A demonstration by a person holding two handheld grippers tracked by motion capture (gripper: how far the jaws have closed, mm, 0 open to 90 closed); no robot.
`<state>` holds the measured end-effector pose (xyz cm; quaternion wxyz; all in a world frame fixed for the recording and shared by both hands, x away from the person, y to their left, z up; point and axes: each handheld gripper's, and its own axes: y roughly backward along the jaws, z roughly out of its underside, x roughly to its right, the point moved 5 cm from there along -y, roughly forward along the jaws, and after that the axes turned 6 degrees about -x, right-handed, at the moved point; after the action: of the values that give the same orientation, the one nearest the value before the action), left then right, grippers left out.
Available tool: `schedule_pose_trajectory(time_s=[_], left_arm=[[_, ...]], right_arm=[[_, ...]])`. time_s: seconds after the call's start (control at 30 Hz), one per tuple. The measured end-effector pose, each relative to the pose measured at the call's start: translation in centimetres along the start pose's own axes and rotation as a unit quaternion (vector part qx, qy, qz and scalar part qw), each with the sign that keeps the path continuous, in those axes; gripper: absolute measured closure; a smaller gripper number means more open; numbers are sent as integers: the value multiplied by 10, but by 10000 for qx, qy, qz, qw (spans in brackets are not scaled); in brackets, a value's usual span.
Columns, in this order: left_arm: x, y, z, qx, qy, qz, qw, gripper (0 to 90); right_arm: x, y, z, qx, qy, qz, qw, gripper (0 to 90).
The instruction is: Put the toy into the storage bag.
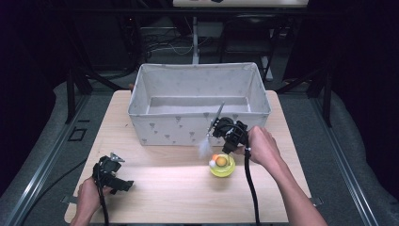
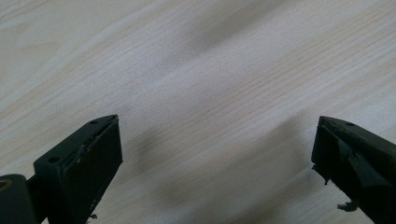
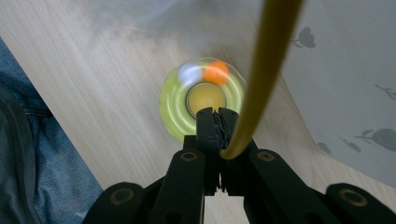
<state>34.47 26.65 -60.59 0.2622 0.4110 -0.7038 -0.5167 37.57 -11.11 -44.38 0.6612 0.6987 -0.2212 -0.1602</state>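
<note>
One thin wand (image 1: 217, 116) with a pale tuft at its lower end is clamped between the closed jaws of the right gripper (image 3: 215, 122), held above a yellow-green dish (image 1: 222, 166) near the table's (image 1: 160, 188) right edge, just before the fabric bin (image 1: 197, 127), presumably for lifting over its wall. Motion blur obscures the tuft and the dish's orange and white contents; the left gripper (image 2: 215, 154), jaws spread and empty, hovers near the front-left corner.

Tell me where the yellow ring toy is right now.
In the high view the yellow ring toy sits on the table's right half, just in front of the fabric bin, directly below the right gripper.
</note>
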Motion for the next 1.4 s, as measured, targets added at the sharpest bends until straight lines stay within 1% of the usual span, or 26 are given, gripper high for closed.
schedule_pose_trajectory(time_s=[0.07,0.23,0.3,0.43,0.47,0.53,0.93,0.97,1.0,1.1,1.27,1.3,1.4], left_arm=[[0,0,0,4,9,26,10000,19],[1,-1,0,14,-26,37,10000,18],[1,0,-1,46,-36,36,10000,18],[2,0,-1,56,-74,33,10000,18],[2,0,-1,56,-69,29,10000,18],[2,0,-1,64,-70,35,9999,18],[2,0,-1,72,-79,27,9999,18],[2,0,-1,86,-75,18,9999,18],[2,1,-1,89,-81,16,9999,18],[2,1,-1,92,-80,20,9999,18],[2,1,-1,108,-75,27,9999,16],[2,1,-1,105,-74,29,9999,17],[2,1,-1,107,-76,30,9999,17]], right_arm=[[0,2,-1,89,-43,-45,9999,882],[2,9,-1,102,-45,-1,9999,881],[1,11,0,147,-61,-35,9999,881],[1,15,0,159,-70,-26,9998,881],[2,17,1,125,-47,-15,9999,880],[1,19,1,186,-83,-44,9998,880],[4,34,0,175,-45,-15,9998,880],[5,36,0,118,-11,38,9999,880],[4,36,0,178,-43,-3,9998,880],[4,39,-1,207,-66,-7,9998,880],[6,46,-2,189,-26,84,9998,880],[6,46,-2,227,-55,50,9997,880],[7,49,-3,200,-50,70,9998,880]])
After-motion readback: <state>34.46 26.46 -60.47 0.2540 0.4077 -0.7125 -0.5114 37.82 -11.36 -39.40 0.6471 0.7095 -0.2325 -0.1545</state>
